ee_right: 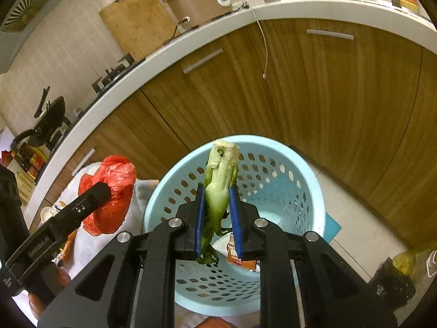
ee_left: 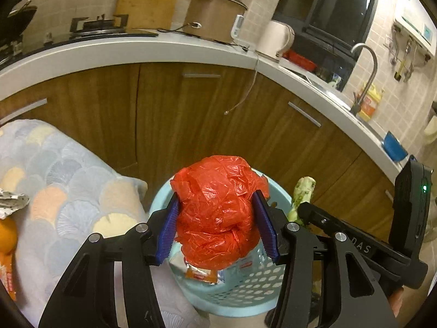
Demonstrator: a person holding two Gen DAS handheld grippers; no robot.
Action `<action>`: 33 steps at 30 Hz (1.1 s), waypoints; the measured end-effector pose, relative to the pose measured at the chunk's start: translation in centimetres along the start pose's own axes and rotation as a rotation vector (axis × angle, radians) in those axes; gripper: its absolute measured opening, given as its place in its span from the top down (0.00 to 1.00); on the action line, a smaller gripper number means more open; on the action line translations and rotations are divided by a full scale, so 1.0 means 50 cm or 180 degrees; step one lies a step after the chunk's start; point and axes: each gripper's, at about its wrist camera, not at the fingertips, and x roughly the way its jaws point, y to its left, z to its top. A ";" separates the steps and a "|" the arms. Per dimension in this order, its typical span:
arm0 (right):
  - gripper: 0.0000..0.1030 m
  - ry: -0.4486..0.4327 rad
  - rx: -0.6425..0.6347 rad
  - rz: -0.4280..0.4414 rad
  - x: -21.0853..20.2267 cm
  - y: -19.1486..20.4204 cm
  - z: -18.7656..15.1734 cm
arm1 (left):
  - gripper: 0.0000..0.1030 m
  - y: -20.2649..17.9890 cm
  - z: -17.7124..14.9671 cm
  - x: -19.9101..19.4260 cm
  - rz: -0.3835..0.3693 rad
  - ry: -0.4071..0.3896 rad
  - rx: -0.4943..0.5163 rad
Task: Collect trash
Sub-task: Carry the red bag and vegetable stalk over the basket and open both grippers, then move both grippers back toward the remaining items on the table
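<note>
1. The task is looking partly done: the pale blue perforated plastic basket (ee_right: 286, 180) on the floor is already holding a few wrappers and a small bottle at its bottom, and two more pieces are being carried over it now.
2. The left gripper (ee_left: 218, 213) is clamping a crumpled red plastic bag (ee_left: 218, 205) between its blue pads; the jaws are standing about half apart, filled by the bag, which is bulging above and below the pads.
3. That bag is hanging over the near part of the basket's mouth in the left wrist view, not yet let go.
4. The right gripper (ee_right: 217, 218) is pinching a pale green leafy vegetable stalk (ee_right: 221, 180) with its jaws nearly together; the cut white end is sticking up past the fingertips and the dark leaves are trailing down between the pads.
5. The stalk is sitting above the basket's opening, roughly over its middle in the right wrist view.
6. What is left, by my judgement: releasing both pieces into the basket, then fetching the remaining litter, such as the foil scrap (ee_left: 13, 202) and orange wrapper (ee_left: 8, 273) lying on the scallop-patterned pastel cloth (ee_left: 68, 177) beside the basket.
</note>
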 end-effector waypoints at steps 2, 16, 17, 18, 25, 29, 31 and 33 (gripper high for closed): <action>0.84 0.0045 -0.0022 -0.0008 0.006 0.003 -0.003 | 0.49 0.003 -0.003 0.010 0.0006 0.0039 0.0000; 0.80 0.0032 -0.0096 -0.0001 -0.007 0.032 -0.002 | 0.31 0.040 -0.010 -0.031 0.0068 -0.0005 -0.0064; 0.80 0.0017 -0.0121 0.0014 -0.013 0.040 -0.002 | 0.31 0.044 -0.009 -0.043 0.0061 -0.0036 -0.0073; 0.80 -0.0002 -0.0158 0.0040 -0.018 0.050 -0.003 | 0.31 0.046 -0.008 -0.051 0.0060 -0.0055 -0.0075; 0.80 -0.0068 -0.0364 0.0207 -0.044 0.123 -0.012 | 0.31 0.065 -0.012 -0.129 0.0110 -0.0231 -0.0097; 0.80 -0.0043 -0.0550 0.0342 -0.045 0.188 -0.024 | 0.31 0.096 -0.022 -0.191 0.0180 -0.0344 -0.0175; 0.80 -0.0027 -0.0651 0.0399 -0.042 0.221 -0.033 | 0.31 0.115 -0.028 -0.223 0.0251 -0.0416 -0.0225; 0.80 -0.0003 -0.0805 0.0471 -0.038 0.265 -0.050 | 0.31 0.146 -0.037 -0.258 0.0347 -0.0490 -0.0298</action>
